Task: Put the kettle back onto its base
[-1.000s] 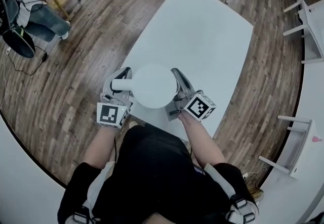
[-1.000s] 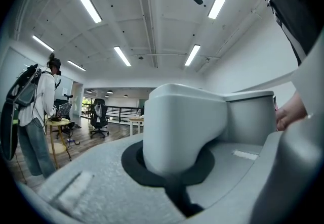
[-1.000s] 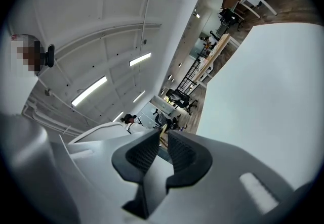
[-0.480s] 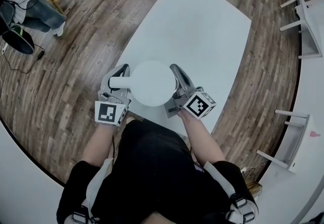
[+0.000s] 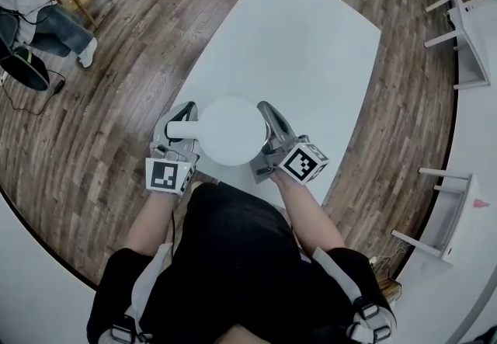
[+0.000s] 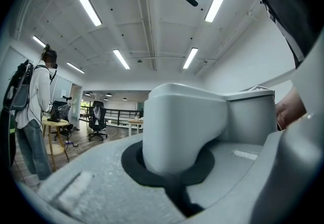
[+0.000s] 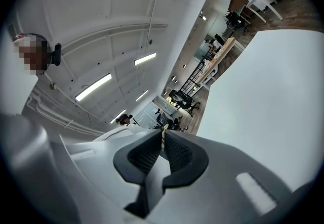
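The white kettle shows from above as a round lid near the table's front edge. Its handle sticks out to the left. My left gripper is shut on that handle, which fills the left gripper view as a thick white bar between the jaws. My right gripper sits against the kettle's right side. Its pads are pressed together on a thin pale edge, apparently the kettle's rim. No base shows in any view.
The white table stretches away behind the kettle over a wooden floor. A seated person is at the far left by a small table. White furniture lines the right side. A standing person shows in the left gripper view.
The kettle and both grippers keep their places relative to each other; the whole scene has only slid slightly in the head view.
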Motion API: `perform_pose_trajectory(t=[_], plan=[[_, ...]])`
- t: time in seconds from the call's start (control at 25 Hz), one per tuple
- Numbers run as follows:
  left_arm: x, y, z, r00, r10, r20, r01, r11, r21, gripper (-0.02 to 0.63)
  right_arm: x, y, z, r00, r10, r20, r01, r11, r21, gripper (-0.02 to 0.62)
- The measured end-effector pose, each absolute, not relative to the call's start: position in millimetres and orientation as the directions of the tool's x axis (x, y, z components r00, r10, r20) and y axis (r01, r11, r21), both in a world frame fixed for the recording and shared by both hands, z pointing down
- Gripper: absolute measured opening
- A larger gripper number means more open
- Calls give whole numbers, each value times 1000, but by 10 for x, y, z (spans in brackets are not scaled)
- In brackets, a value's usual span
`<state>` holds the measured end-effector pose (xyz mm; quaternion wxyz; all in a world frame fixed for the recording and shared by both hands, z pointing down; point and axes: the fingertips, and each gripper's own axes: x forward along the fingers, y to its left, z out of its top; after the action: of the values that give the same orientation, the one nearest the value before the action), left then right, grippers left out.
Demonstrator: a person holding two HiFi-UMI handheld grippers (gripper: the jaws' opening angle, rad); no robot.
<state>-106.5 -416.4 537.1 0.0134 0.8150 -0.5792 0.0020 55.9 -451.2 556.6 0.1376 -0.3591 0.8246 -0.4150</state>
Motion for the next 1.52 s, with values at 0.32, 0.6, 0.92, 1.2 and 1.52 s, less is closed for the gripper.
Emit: perform_pose_trajectory(t=[0.32,0.6,0.92,1.2,1.52], plan=[[-1073,-4106,5419,337,-941,-4,-941,-338,9,3,561,-4432,5665,-698,-713,67,-483,400,-779,17],[-1209,-4138,5633,295,-951,96,-955,-292,48,127,703,-4455,5680,-671,-739,54,-456,355,-816,29],[-1298,-3703,5672,311,-937,159,-951,-307,50,161,942,-4026,5575,-598,-801,31,-469,318,-824,29],[-1375,-3314,5451,340,-934,111,-937,-325,131,160,967,-3512,5332,-580,-814,-22,-488,369,-791,29],[-1293,-2857,5057,399,-916,36,-913,-393,107,0,774,-2911,5098,-582,-813,-6,-607,440,-662,14]])
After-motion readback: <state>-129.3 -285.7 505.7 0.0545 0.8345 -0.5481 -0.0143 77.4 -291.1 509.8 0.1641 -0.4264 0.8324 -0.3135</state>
